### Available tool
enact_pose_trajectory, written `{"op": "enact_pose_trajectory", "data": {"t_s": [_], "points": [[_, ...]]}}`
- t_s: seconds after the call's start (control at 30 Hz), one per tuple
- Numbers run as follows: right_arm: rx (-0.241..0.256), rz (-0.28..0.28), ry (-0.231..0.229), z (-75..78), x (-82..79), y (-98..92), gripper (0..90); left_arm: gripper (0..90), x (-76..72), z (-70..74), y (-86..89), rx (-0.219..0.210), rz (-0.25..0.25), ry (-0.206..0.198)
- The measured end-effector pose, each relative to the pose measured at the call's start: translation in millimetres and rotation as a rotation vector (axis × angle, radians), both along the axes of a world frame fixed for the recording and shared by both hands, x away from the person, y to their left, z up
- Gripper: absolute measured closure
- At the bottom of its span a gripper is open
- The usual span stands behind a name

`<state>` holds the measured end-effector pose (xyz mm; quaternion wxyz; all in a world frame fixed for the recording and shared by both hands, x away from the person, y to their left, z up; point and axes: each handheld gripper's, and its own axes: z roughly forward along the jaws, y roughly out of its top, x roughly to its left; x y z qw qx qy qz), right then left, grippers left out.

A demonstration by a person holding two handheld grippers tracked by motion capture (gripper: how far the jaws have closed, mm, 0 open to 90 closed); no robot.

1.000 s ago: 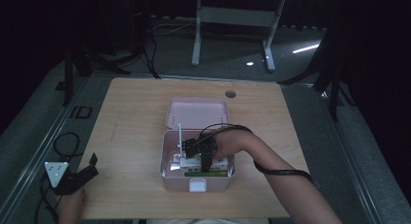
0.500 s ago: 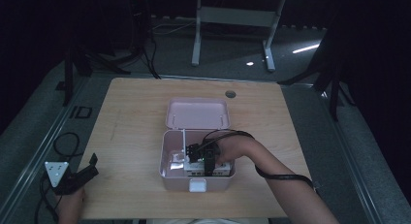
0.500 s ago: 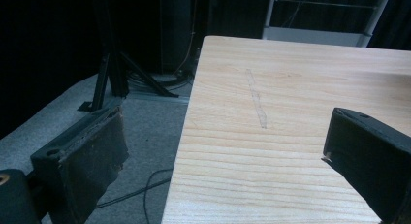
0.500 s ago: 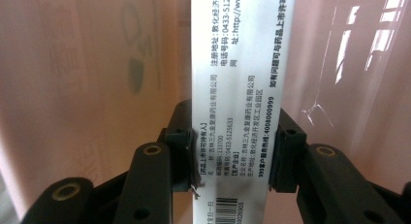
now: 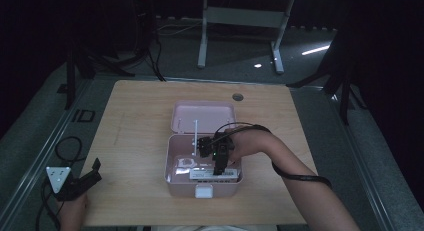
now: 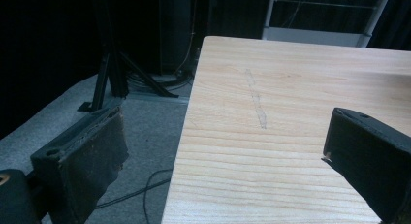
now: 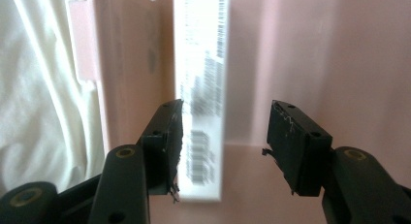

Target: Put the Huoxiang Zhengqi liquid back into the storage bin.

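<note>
- Step in hand, as I judge it: picking a white labelled carton (image 7: 201, 95) out of the open pink box (image 5: 172, 163). The right tool (image 5: 220, 167) is down inside the box, its jaws apart and straddling the carton, not yet clamped.
- Right gripper view: the left-hand jaw lies against or just beside the carton's printed face; the other jaw stands well off it, with bare pink box floor between. The carton sits off-centre in the gap.
- Left tool (image 5: 84, 180) rests idle near the front-left corner of the tabletop (image 5: 140, 121), jaws wide apart on nothing; its own view looks over the tabletop's left edge.
- Location: the pink box sits near the middle of the tabletop, toward the front edge, its lid (image 5: 202, 116) thrown back flat toward the far edge. The carton lies along the box's front wall, close to the white latch (image 5: 204, 192).
- Next move, judged: centre the jaws over the carton, close them squarely on its long faces, then lift straight up clear of the front wall. A skewed grip would likely tip the carton against the wall.
- Carton appearance: narrow, long, white; dense dark print and barcode-like stripes on the top face, too blurred to read. Edges look crisp, so probably stiff card.
- Also in the box: a thin white stick (image 5: 195, 137) upright near the hinge side, and a pale item (image 5: 184, 162) at the left, which I cannot identify.
</note>
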<state>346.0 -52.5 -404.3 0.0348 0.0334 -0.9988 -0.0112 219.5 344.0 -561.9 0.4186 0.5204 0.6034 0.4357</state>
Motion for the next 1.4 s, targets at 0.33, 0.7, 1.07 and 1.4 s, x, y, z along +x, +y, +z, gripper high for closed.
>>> {"op": "enact_pose_trajectory", "data": {"t_s": [0.33,0.7,1.07,1.4], "points": [[0.235,-0.102,-0.056,50.4,13.8,-51.9,17.4,2.2,0.0,0.0,-0.5,0.000,0.003,-0.002],[0.345,-0.229,-0.137,38.7,36.8,-119.2,13.4,2.1,-0.3,-0.1,-0.7,0.001,0.009,-0.004],[0.666,-0.510,-0.297,-52.7,58.7,-164.3,12.9,2.1,-0.4,-0.1,-0.6,-0.001,0.005,-0.005],[0.773,-0.689,-0.399,-107.3,70.7,-189.5,12.0,2.1,-0.2,-0.1,-0.7,0.001,0.004,-0.003]]}}
